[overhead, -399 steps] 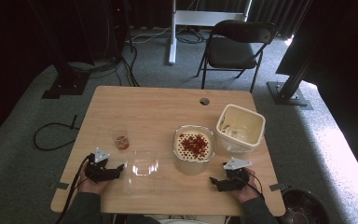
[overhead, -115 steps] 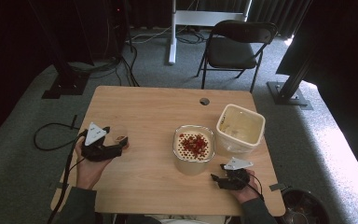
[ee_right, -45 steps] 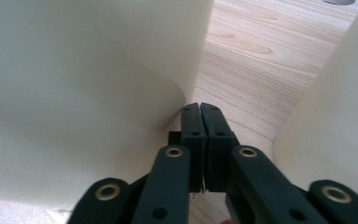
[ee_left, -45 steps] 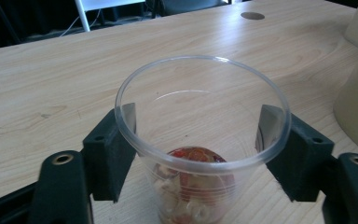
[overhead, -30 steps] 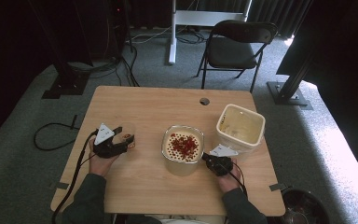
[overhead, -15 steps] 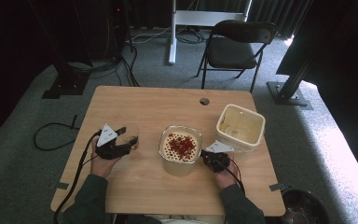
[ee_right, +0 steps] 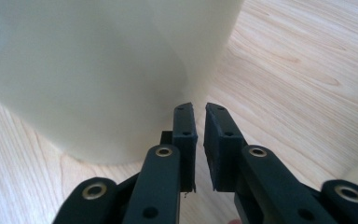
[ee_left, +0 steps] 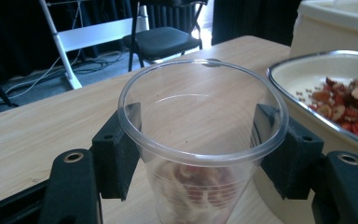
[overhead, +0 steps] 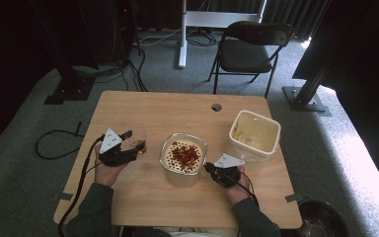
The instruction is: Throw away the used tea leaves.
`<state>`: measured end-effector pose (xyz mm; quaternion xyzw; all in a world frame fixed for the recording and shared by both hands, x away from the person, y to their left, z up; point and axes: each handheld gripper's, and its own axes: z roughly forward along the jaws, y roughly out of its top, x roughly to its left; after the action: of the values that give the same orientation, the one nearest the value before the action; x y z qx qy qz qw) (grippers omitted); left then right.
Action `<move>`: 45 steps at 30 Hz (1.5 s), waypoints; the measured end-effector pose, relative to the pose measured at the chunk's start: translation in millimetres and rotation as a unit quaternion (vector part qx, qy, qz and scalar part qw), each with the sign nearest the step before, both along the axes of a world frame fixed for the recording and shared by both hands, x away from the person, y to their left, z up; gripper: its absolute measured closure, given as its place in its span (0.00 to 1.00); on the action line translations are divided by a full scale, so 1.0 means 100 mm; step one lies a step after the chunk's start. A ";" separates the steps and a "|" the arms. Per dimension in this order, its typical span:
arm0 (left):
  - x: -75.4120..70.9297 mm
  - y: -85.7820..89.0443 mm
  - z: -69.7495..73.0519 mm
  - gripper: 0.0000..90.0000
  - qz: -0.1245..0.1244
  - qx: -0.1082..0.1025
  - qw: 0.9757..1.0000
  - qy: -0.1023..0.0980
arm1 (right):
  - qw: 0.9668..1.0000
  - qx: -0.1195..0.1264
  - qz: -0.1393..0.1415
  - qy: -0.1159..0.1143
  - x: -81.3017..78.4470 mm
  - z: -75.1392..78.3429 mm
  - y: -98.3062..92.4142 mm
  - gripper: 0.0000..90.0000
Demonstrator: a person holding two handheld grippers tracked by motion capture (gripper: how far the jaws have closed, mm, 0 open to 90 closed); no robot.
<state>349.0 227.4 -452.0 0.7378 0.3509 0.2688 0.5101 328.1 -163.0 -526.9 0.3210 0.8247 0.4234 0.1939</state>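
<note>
a: what does the left gripper view tell that the high view does not?

b: it shows the left gripper (ee_left: 200,154) with its jaws spread wide on both sides of a clear plastic cup (ee_left: 200,140), one pad pressed to each side just under the rim. some pale and reddish pieces lie at the bottom of the cup. in the high view the cup (overhead: 137,139) is small, left of centre, and the left gripper (overhead: 128,143) hides most of it.

a: and the right one?

b: the right gripper view shows the right gripper (ee_right: 199,123) with its jaws almost together, a thin gap between them and nothing in it. their tips are just beside the wall of the cream metal-rimmed bowl (ee_right: 98,74); touching or not, one cannot tell. in the high view the right gripper (overhead: 212,170) is at the lower right side of this bowl (overhead: 182,158), which holds red pieces.

a: where is free room?

b: a cream square tub (overhead: 255,134) stands to the right of the bowl, near the right edge of the table (overhead: 177,111). the upper part of the table is bare but for a small hole (overhead: 216,106), and the strip at the lower edge also.
</note>
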 end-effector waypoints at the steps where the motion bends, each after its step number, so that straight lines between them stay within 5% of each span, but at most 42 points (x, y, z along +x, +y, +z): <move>1: -0.01 -0.01 0.02 0.39 -0.005 0.001 1.000 -0.003 | 1.000 -0.004 0.000 -0.001 -0.01 0.00 -0.02 0.90; 14: -0.03 -0.04 0.08 0.39 -0.008 0.008 1.000 -0.003 | 0.999 -0.022 -0.024 0.020 -0.19 -0.07 -0.25 0.71; 20: -0.08 -0.09 0.10 0.39 -0.019 0.010 1.000 -0.007 | 0.999 -0.023 -0.035 0.029 -0.20 -0.13 -0.28 0.69; 24: -0.02 -0.02 0.13 0.39 -0.002 -0.003 1.000 -0.004 | 0.999 -0.025 -0.036 0.029 -0.20 -0.15 -0.28 0.68; 35: -0.06 -0.08 0.19 0.39 -0.015 0.009 1.000 -0.010 | 0.998 -0.030 -0.040 0.035 -0.19 -0.17 -0.30 0.67; 45: -0.04 -0.12 0.38 0.39 -0.013 0.010 1.000 -0.022 | 0.997 -0.027 -0.056 0.053 -0.20 -0.20 -0.40 0.60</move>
<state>345.4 215.5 -413.7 0.7415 0.3275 0.2817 0.5133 308.3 -203.2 -546.9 0.3833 0.8256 0.3720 0.1821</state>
